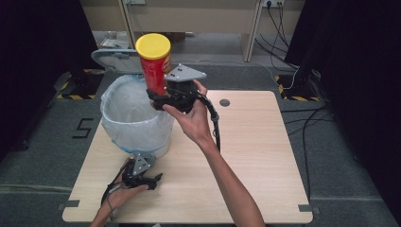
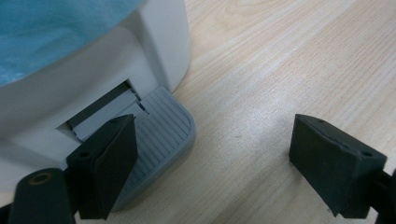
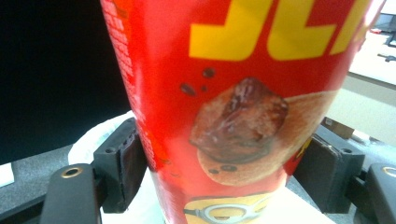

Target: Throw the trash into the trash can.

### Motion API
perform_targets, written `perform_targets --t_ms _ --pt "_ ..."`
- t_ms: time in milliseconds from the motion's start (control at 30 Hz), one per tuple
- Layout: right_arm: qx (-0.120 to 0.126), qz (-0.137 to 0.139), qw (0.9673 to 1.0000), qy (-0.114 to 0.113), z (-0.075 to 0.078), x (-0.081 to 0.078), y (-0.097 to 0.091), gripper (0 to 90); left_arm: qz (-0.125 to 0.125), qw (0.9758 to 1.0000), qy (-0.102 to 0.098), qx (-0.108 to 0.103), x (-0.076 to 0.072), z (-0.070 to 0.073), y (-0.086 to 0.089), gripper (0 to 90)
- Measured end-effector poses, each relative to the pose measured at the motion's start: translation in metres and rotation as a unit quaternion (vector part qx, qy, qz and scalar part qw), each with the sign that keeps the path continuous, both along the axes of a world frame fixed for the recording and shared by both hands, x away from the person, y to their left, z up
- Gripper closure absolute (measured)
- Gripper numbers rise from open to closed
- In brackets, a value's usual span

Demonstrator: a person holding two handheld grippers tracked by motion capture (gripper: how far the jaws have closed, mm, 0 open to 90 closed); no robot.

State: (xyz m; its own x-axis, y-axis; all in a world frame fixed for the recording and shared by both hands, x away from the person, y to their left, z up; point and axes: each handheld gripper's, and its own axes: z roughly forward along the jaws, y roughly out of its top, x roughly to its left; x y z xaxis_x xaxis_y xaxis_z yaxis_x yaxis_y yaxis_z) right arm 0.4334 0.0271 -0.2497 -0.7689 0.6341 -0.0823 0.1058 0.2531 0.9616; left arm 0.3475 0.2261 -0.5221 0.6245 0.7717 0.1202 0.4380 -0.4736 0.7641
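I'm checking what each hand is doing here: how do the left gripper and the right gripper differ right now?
The right gripper is shut on the red chip can; the left gripper is open with nothing between its jaws. The right gripper is raised over the lined bin, holding the can upright; the left gripper sits low at the bin's grey pedal. Both have black jaws and are hand-held.

Chip can (image 1: 154, 61) upright above bin (image 1: 135, 120) rim; bin on table (image 1: 255, 156) left part
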Motion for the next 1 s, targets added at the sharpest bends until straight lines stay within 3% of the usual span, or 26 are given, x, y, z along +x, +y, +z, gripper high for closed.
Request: perform_targets --t_ms 300,633,800,967,1000 --pt "-0.014 0.018 0.9997 0.0 0.004 0.002 0.025 25.1 0.0 1.0 0.0 0.0 0.0 0.0 0.0 14.3" --pt "-0.02 0.03 0.9993 0.013 -0.003 0.008 0.048 25.1 0.0 1.0 0.001 -0.003 0.0 0.0 0.0 14.3" --pt "-0.027 0.04 0.9984 0.03 -0.008 0.012 0.061 25.0 -0.001 1.0 0.002 -0.003 0.0 0.0 0.0 14.3" --pt "-0.051 0.053 0.9964 0.042 -0.014 0.014 0.068 25.0 0.001 1.0 -0.002 -0.007 0.0 -0.001 0.0 14.3" --pt "-0.067 0.059 0.9947 0.052 -0.018 0.015 0.071 24.9 0.0 1.0 0.0 -0.004 0.0 -0.001 0.0 14.3"
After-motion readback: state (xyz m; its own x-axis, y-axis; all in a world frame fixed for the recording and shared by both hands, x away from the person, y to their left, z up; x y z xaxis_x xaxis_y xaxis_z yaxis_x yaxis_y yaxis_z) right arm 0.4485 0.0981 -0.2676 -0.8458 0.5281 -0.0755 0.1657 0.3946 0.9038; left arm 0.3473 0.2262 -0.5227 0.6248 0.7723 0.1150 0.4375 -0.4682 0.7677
